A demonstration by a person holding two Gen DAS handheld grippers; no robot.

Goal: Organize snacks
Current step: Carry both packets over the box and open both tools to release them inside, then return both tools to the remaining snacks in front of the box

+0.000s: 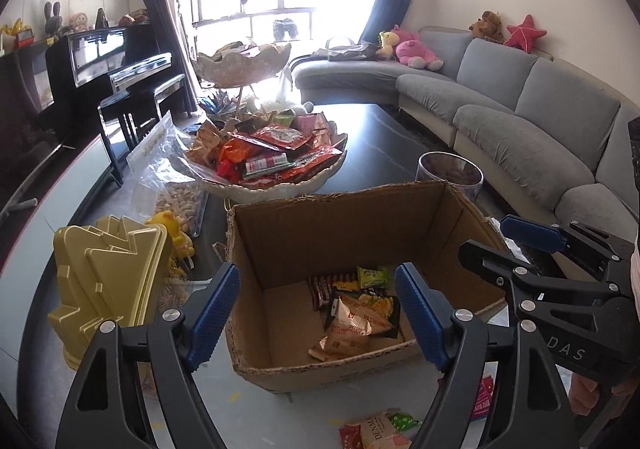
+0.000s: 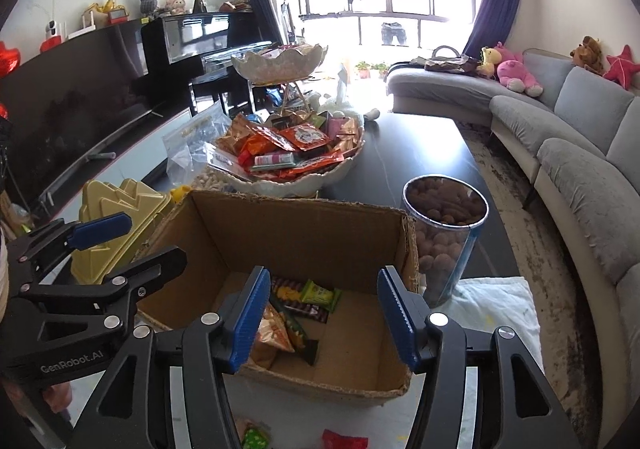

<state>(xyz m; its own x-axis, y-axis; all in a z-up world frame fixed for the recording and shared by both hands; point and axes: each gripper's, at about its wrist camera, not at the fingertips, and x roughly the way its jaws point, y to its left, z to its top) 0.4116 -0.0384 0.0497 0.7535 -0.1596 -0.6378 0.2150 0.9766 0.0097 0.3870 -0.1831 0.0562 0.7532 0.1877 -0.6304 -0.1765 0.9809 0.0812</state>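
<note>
Partly, the cardboard box wall hides its snack packets.

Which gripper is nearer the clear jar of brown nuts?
Right. The right gripper hovers over the box, the jar of nuts just beyond its right finger; the left gripper sits further left, by the gold container.

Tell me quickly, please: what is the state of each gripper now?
Left gripper: open, holding nothing, above the cardboard box.
Right gripper: open, holding nothing, above the same box.
</note>
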